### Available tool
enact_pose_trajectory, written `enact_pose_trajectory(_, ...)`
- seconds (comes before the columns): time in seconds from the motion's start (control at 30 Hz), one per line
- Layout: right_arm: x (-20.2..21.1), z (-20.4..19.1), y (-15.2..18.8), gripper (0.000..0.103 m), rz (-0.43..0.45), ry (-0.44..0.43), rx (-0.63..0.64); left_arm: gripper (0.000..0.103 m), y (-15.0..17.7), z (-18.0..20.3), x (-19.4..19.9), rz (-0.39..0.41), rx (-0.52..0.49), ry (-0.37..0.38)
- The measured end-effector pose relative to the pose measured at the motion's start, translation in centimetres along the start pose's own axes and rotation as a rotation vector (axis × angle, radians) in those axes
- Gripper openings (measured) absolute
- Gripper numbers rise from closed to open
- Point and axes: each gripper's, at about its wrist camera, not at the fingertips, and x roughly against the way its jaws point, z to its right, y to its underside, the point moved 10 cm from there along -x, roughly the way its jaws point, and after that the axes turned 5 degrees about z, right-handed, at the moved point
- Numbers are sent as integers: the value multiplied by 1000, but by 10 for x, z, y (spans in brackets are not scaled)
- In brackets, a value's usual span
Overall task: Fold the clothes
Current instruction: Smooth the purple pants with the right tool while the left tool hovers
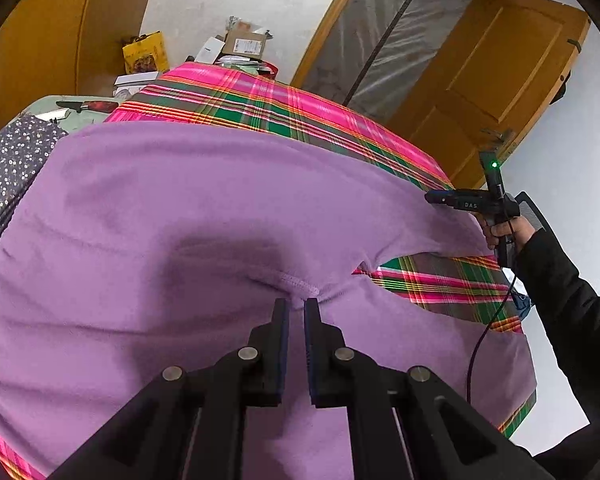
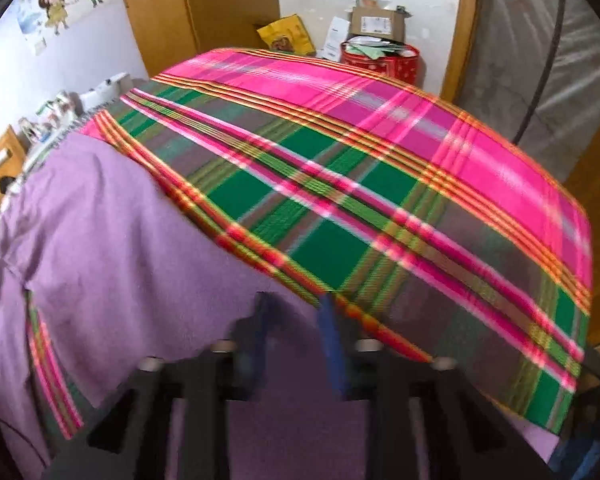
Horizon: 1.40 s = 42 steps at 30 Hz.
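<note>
A purple garment lies spread on a table covered with a pink and green plaid cloth. My left gripper is shut on a stitched hem fold of the garment near the front. My right gripper shows in the left wrist view at the garment's right edge. In the blurred right wrist view the right gripper has its blue-padded fingers apart over the edge of the purple garment, where it meets the plaid cloth.
A dark floral cloth lies at the left. Boxes, a yellow bag and a red tub stand beyond the table's far end. A wooden door is at the right, with a plastic-covered frame beside it.
</note>
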Motion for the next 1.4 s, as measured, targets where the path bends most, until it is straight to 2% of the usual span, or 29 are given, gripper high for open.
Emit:
enact_pose_trajectory(0.1, 0, -7, -2, 6, 7, 33, 40, 7, 0, -1, -1, -4, 7, -3)
enact_pose_trajectory(0.33, -2, 5, -9, 7, 25, 94, 1, 7, 1, -5, 5, 8, 17, -18)
enact_pose_trajectory(0.43, -1, 5, -10, 13, 16, 101, -34, 7, 2, -12, 9, 17, 27, -35)
enact_pose_trajectory(0.5, 13, 7, -11, 26, 53, 123, -64, 7, 2, -19, 13, 26, 31, -55)
enact_pose_trajectory(0.6, 41, 2, -8, 29, 120, 113, -134, 7, 6, -31, 17, 30, 51, -71)
enact_pose_trajectory(0.73, 74, -34, 15, 29, 150, 133, -105, 7, 14, -55, 27, 38, 77, -118)
enact_pose_trajectory(0.93, 102, -124, 61, 31, 161, 29, -55, 7, 30, -115, 58, 72, 149, -243)
enact_pose_trajectory(1.13, 115, -192, 84, 31, 214, -54, -105, 7, 47, -179, 98, 124, 261, -359)
enact_pose_trajectory(1.27, 124, -211, 83, 31, 264, -65, -158, 7, 52, -197, 111, 152, 308, -356)
enact_pose_trajectory(1.4, 153, -202, 77, 31, 341, -26, -233, 7, 55, -200, 118, 156, 310, -373)
